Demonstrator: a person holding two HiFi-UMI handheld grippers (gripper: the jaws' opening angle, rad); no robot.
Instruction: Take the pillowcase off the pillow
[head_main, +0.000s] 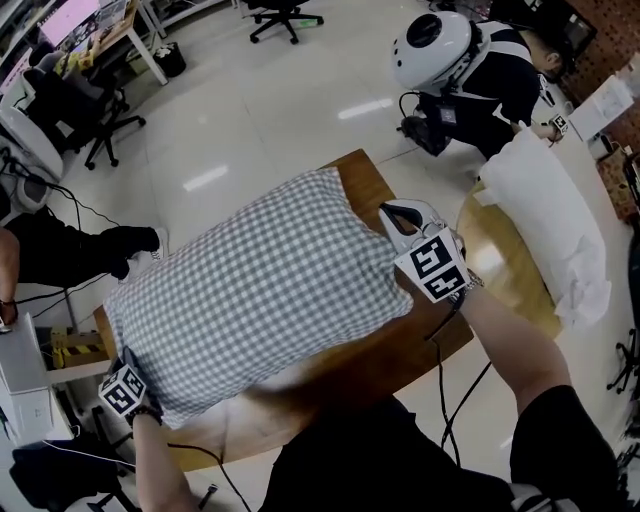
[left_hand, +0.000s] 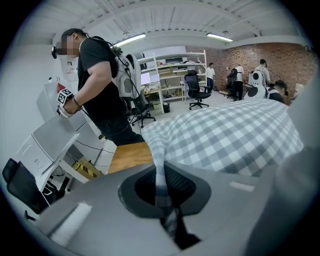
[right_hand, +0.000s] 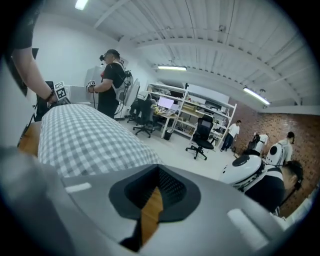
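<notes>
1. The pillowcase (head_main: 260, 290), plump with its pillow, covered most of the desk (head_main: 400, 350). Bare wood showed along the near and right edges.
2. The left tongs (left_hand: 161, 185) pinched the pillowcase's corner at the desk's left edge.
3. The right tongs (right_hand: 152, 200), pressed together and empty, sat beside the pillow's right corner.
4. Open floor (head_main: 260, 110) lay beyond the desk.
5. The cloth was soft grey-white gingham, the desk smooth brown wood, the floor glossy.

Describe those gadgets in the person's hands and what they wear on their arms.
The left claw and right claw are pale grey moulded shells with a dark, mesh-lined hollow at the jaws. Each carries a white cube printed with black square markers. A thin black cable trails from the right one. The right arm has a short black sleeve.
</notes>
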